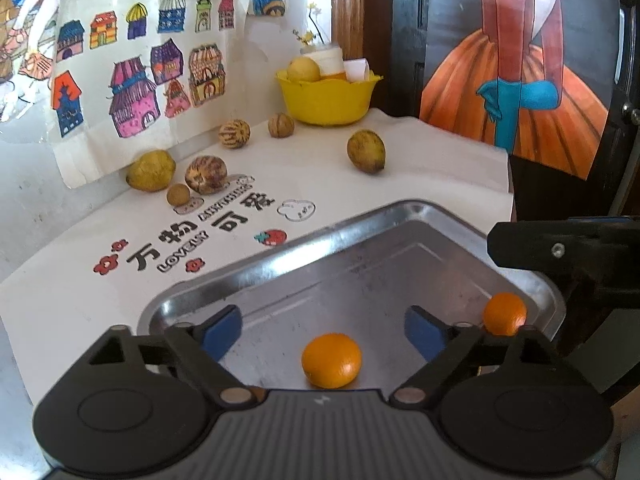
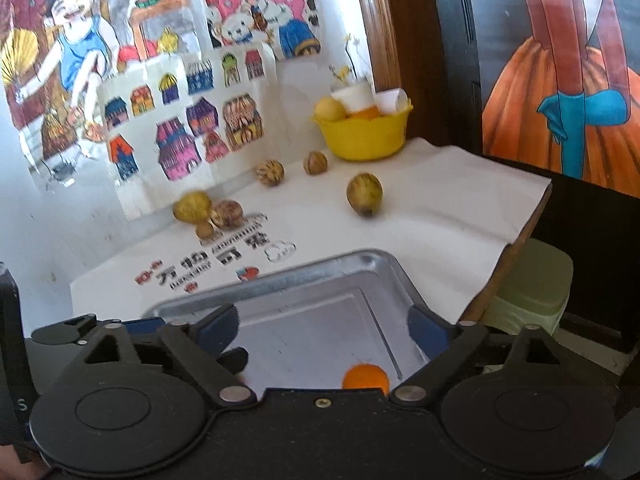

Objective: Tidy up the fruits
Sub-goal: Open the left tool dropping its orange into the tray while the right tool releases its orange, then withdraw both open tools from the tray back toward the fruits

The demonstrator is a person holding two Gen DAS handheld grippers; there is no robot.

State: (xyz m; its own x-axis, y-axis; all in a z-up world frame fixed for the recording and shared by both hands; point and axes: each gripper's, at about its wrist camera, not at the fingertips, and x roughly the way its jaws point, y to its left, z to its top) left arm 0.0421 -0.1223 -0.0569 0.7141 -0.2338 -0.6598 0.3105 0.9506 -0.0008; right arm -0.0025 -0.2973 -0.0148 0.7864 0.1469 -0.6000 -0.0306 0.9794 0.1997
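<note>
A metal tray [image 1: 304, 240] lies on the white cloth near me and holds two oranges: one [image 1: 331, 360] between my left fingers' reach, one [image 1: 505, 313] at the tray's right corner. My left gripper [image 1: 322, 330] is open and empty above the tray. My right gripper [image 2: 322, 330] is open and empty over the same tray [image 2: 280, 280], with an orange [image 2: 366, 377] just below it. Several yellow-green and brown fruits lie beyond: one [image 1: 366, 151] stands alone, others [image 1: 151, 170] cluster by the wall. A yellow bowl [image 1: 326, 96] at the back holds fruit.
Drawings hang on the wall behind the table [image 1: 132, 76]. The table's right edge [image 2: 516, 248] drops off beside a pale green container [image 2: 532, 284]. The right gripper's black body [image 1: 568, 248] shows at the right of the left wrist view. A white cup [image 2: 356, 96] stands in the bowl.
</note>
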